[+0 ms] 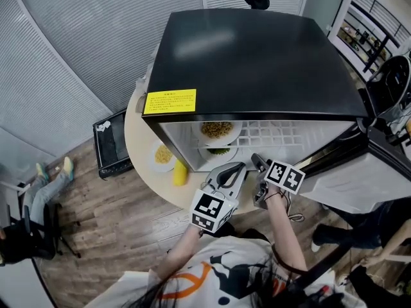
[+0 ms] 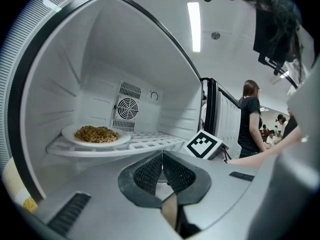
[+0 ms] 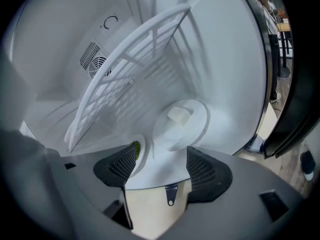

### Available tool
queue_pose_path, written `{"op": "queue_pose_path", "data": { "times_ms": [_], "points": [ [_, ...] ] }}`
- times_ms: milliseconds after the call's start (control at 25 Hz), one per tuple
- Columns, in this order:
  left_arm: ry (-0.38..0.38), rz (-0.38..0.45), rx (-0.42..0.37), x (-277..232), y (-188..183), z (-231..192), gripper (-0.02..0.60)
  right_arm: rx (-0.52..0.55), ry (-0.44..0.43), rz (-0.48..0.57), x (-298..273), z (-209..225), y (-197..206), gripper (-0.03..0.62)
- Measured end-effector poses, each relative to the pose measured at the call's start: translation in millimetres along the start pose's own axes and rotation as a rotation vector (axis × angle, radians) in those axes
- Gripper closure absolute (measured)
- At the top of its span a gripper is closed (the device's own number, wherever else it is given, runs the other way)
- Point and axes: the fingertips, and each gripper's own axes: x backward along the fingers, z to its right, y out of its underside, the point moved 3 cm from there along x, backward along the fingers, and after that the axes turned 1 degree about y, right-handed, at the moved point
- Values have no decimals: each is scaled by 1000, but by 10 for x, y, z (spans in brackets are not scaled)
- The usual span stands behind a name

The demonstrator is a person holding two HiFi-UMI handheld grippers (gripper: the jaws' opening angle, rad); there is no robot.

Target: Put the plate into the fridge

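A black mini fridge (image 1: 257, 56) stands open on a round table (image 1: 136, 140). A white plate of brown noodles (image 1: 218, 130) (image 2: 96, 134) sits on its wire shelf (image 3: 130, 69). Below it, on the fridge floor, lies a plate with green food (image 1: 218, 151), whose rim (image 3: 136, 150) shows beside one pad of my right gripper. My right gripper (image 1: 257, 162) (image 3: 157, 166) is at the fridge mouth, jaws wide open, nothing between the pads. My left gripper (image 1: 237, 167) (image 2: 161, 171) hovers beside it in front of the opening, shut and empty.
The fridge door (image 1: 359, 185) swings out to the right. Left of the fridge on the table are a plate of yellow food (image 1: 163, 154) and a yellow bottle (image 1: 180, 172). A black appliance (image 1: 112, 143) sits on the floor. A person (image 2: 248, 119) stands behind the door.
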Motion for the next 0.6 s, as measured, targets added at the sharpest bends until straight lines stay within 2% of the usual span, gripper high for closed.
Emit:
{"op": "queue_pose_path", "data": {
  "times_ms": [400, 600],
  "points": [
    [-50, 7, 7, 33, 10, 139, 568, 74, -159, -4, 331, -217, 148, 278],
    [-70, 4, 1, 47, 15, 316, 568, 131, -198, 5, 626, -226, 163, 293]
  ]
}}
